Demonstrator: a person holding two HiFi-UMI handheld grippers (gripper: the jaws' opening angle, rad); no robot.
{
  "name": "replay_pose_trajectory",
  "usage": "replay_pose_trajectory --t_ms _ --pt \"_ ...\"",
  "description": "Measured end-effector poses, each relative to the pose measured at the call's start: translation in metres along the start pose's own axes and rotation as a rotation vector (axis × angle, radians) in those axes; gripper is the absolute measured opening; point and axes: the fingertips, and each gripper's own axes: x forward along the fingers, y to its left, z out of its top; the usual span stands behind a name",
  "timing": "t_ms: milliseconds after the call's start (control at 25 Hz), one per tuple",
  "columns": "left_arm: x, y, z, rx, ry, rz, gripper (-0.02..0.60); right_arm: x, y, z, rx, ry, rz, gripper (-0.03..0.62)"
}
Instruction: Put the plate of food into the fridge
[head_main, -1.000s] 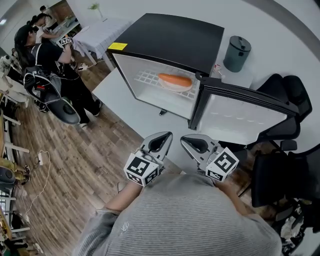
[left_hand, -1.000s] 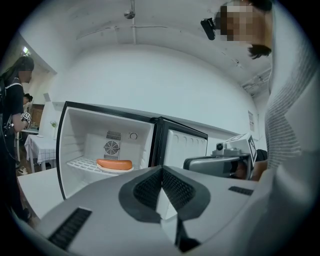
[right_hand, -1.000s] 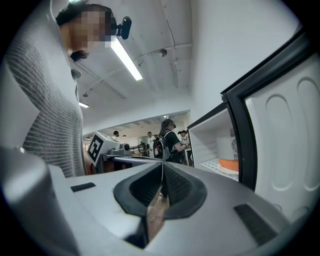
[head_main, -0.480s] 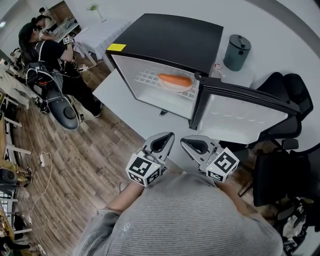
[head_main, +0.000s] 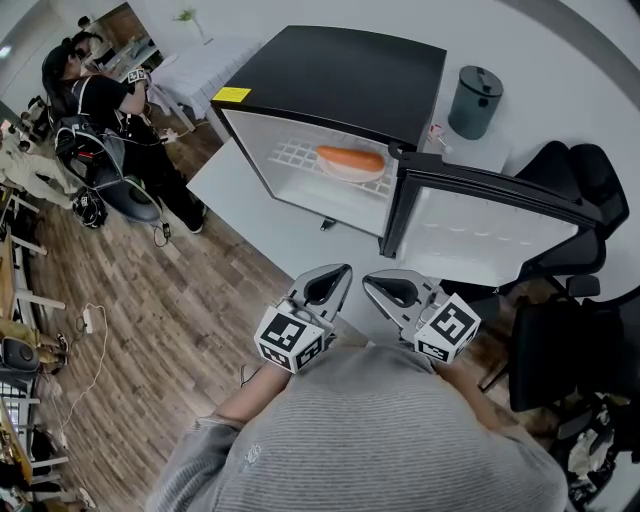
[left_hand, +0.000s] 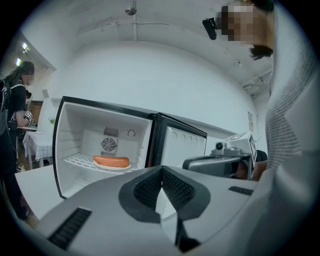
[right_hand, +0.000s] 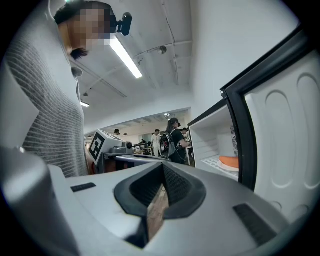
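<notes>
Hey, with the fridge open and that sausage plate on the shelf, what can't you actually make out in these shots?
- Plate: in the head view the sausage covers most of it; in the right gripper view the fridge door cuts it off.
- Yellow label on the fridge: head view, print too small.
- Bottom of the fridge: left gripper view, the left gripper blocks it.
- Lidded bin: head view, lid hides the contents.

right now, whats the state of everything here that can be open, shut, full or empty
fridge door: swung wide open
plate of food: on the wire shelf inside the fridge
left tool: shut, nothing in it
right tool: shut, nothing in it
grey bin: lid on
</notes>
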Motion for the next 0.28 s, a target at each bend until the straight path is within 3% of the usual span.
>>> replay_pose_trajectory --t_ms 280 --pt "0.0024 -0.0023 -0.0024 -0.005 0.005 -0.002 0.011 -0.0019 -0.0009 -0.0025 0.003 0.002 0.002 0.012"
